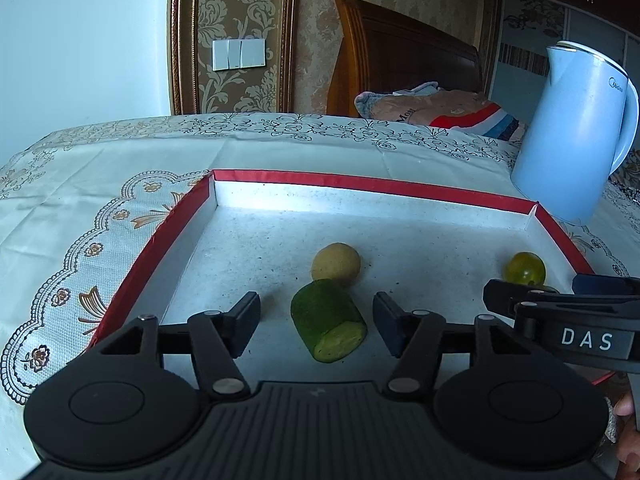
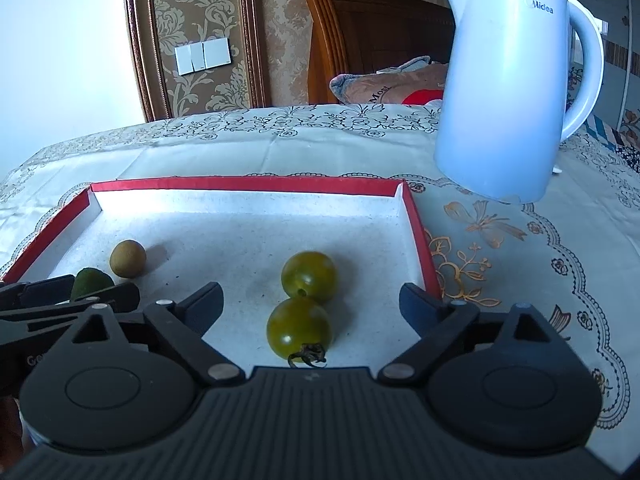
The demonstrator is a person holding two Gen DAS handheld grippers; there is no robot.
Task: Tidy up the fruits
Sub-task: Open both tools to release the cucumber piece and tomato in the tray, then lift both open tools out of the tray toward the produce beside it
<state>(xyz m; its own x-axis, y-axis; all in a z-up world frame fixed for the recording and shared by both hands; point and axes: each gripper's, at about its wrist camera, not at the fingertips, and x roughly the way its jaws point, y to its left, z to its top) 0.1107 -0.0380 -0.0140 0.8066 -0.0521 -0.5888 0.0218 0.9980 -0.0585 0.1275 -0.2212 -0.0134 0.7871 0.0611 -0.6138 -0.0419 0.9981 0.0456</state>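
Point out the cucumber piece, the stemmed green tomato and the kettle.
cucumber piece [image 1: 326,320]: left wrist view, green skin.
stemmed green tomato [image 2: 298,328]: right wrist view, upper body.
kettle [image 2: 504,92]: right wrist view, body wall.

Both tools are matte black plastic. The left gripper [image 1: 316,326] has a ribbed, grooved body flanked by two round discs, each with a shallow circular recess. Angled link arms run forward from silver rivet heads to blocky, dark fingers [image 1: 244,322]. The right gripper [image 2: 310,306] is built the same way: ribbed centre, twin discs, silver pins at the joints, and navy-tinged finger pads [image 2: 416,304]. Seen from the left camera, its side carries white letters "DAS". A sliver of bare skin, the person's right hand [image 1: 628,432], shows at the frame edge.
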